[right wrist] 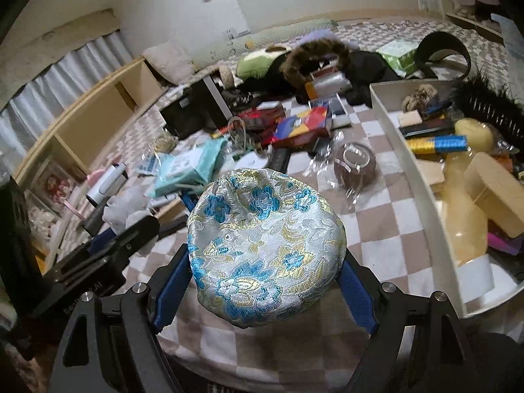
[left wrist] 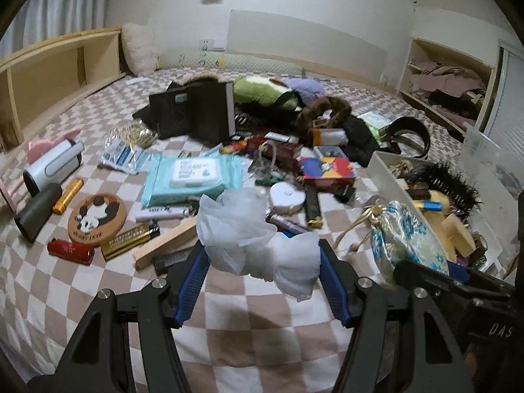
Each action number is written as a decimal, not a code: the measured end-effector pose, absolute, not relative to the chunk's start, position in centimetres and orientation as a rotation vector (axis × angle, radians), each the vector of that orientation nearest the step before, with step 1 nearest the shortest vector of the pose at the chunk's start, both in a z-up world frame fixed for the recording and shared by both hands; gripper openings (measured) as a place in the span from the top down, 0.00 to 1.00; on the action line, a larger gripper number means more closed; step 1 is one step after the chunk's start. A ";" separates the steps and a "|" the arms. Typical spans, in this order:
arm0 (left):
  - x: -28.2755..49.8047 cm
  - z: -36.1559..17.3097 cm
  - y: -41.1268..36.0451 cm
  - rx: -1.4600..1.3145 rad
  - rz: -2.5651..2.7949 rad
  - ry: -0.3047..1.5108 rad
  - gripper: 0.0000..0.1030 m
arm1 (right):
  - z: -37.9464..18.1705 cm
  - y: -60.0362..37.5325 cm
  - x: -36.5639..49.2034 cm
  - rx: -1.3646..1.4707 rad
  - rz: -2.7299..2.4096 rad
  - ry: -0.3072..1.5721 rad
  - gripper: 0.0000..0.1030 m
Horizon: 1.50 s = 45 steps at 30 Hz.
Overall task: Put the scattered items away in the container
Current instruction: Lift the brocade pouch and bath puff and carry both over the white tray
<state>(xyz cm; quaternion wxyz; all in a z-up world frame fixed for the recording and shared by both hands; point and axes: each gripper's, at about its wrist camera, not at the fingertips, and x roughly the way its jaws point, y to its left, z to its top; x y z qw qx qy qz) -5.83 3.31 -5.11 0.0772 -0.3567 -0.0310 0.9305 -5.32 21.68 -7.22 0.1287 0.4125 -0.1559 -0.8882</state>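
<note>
**Scattered items half gathered, both grippers loaded**

Scattered items were in both your tools at this moment. Your left gripper (left wrist: 262, 262) was clamped on a white mesh pouf (left wrist: 252, 239), its blue fingers (left wrist: 193, 281) pressed in from either side, the bundle held clear above the checked bed cover (left wrist: 229, 344). Your right gripper (right wrist: 265, 275) was closed around a brocade pouch (right wrist: 262, 255) patterned with blue and gold flowers, also lifted off the bed.

Both tools sat low and near each other, pointing along the bed; the right one showed at the left camera's right edge, just beside the white container (right wrist: 422, 203).

That container lay to your right on the bed, already holding a yellow-and-blue tube (right wrist: 439, 144), a wooden box (right wrist: 494, 190) and a black bristly brush (right wrist: 484, 104). Much was spread out beyond: a wet-wipes pack (left wrist: 193, 177), a round panda plaque (left wrist: 96, 214), a red lighter (left wrist: 70, 251), a colourful box (left wrist: 327, 170).

By my judgement you were in the carrying step. The next move called for swinging the pouch rightward over the container wall and releasing it above a free patch, then bringing the pouf across without catching its loose mesh on the rim.
</note>
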 end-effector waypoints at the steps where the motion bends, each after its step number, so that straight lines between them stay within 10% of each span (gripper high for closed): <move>1: -5.8 -4.7 3.5 -1.055 2.789 -0.090 0.37 | -6.7 22.0 -5.3 1.183 -2.589 -0.458 0.18; 27: -8.8 5.4 14.1 -0.729 2.659 -0.029 0.37 | 4.9 36.2 -4.7 0.836 -2.930 -0.533 0.18; 45: -16.4 3.2 27.5 -0.810 2.467 0.096 0.37 | 2.4 46.8 -3.5 0.914 -3.084 -0.610 0.18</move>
